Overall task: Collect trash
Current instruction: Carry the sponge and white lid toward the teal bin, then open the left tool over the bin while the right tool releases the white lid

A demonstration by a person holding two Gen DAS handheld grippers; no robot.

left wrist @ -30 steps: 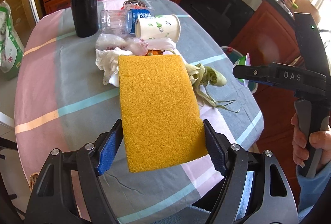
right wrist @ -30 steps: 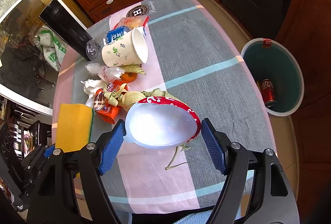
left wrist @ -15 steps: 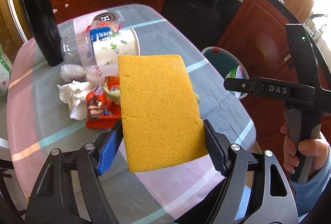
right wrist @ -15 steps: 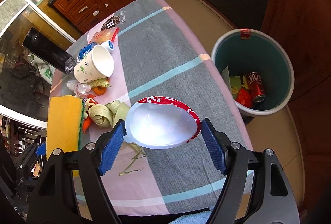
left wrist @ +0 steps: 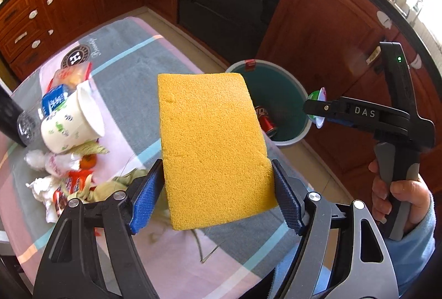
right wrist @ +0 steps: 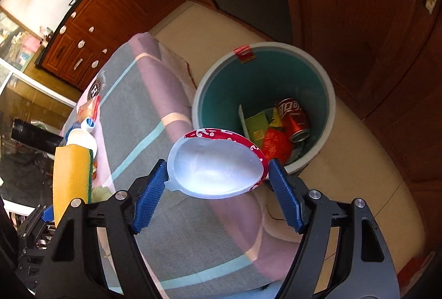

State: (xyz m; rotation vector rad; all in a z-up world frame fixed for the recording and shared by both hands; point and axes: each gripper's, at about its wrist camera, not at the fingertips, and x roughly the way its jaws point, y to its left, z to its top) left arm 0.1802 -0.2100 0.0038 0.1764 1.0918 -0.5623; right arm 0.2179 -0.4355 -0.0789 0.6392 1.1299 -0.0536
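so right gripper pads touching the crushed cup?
Touching. Right wrist view: both blue pads of the right gripper press the rim of the crushed cup, squashed between them.

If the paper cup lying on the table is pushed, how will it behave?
The paper cup lies on its side, so it probably rolls in a curve. It looks empty, likely light. Thin paper walls may crush under firm grip.

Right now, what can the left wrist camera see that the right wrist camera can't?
Only the left wrist view shows the person's hand on the right gripper and the lying paper cup's printed side. Only the right wrist view shows the red-rimmed bowl's white inside and the green carton in the bin. Both show the yellow sponge, teal bin and red can.
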